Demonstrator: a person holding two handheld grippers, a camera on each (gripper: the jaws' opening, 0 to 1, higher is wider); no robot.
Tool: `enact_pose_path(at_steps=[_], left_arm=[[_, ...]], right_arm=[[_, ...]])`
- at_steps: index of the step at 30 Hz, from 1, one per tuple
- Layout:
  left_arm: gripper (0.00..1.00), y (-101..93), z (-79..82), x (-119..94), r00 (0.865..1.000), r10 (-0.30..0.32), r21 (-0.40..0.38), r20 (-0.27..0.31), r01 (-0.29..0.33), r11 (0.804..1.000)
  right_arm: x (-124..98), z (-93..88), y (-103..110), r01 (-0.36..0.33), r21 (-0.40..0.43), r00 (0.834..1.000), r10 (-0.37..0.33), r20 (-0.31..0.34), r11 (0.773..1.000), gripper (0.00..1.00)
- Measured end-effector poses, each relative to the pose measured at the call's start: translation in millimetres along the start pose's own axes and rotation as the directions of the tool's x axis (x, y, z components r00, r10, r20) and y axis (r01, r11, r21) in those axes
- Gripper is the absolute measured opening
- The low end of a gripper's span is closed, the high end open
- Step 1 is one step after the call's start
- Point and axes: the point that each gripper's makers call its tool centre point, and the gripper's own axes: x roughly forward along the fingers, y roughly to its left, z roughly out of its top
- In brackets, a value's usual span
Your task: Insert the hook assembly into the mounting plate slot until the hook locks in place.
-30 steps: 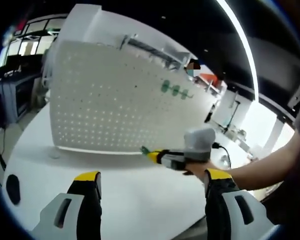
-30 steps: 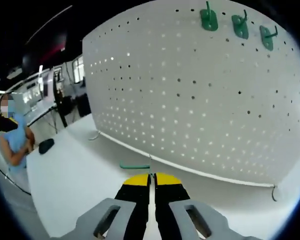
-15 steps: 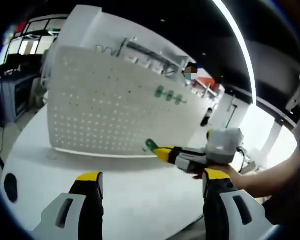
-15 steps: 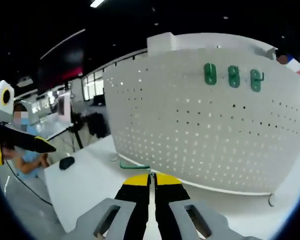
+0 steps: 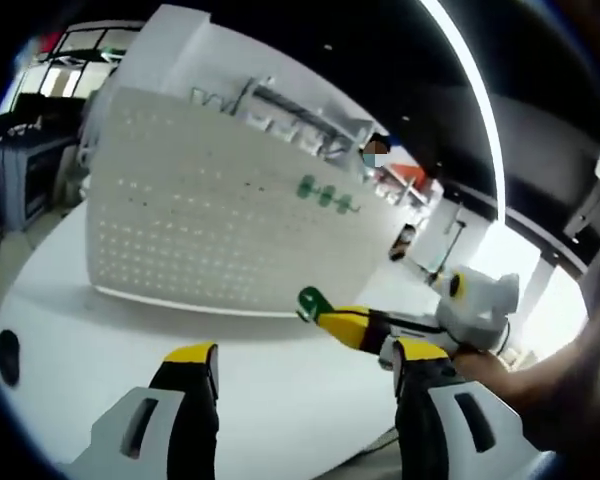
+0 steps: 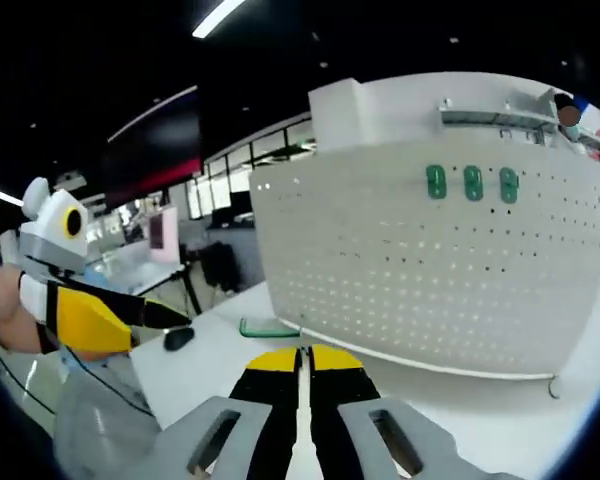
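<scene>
Both grippers farther from pegboard (image 6: 440, 270); right gripper (image 6: 300, 352) clamps, apparently, green hook (image 6: 270, 327); left gripper (image 5: 300, 362) agape.

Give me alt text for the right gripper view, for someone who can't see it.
The right gripper, jaws shut on a green hook, points at a white pegboard standing on a white table. Three green hooks hang near the board's top. The left gripper enters from the left.
</scene>
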Motion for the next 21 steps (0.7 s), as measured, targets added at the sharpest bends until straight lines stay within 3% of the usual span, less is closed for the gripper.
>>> enact_pose_path(at_steps=[5, 21], left_arm=[[0.74, -8.0, -0.2, 0.6, 1.0, -0.029, -0.023, 0.005, 0.029, 0.999], [0.4, -42.5, 4.3, -0.1, 0.985, -0.164, -0.102, 0.057, 0.169, 0.98]], right_arm=[[-11.8, 10.6, 19.6, -0.041, 0.009, 0.999, 0.041, 0.03, 0.999, 0.0], [-39.7, 13.5, 45.5, -0.096, 0.04, 0.991, 0.092, 0.102, 0.995, 0.0]])
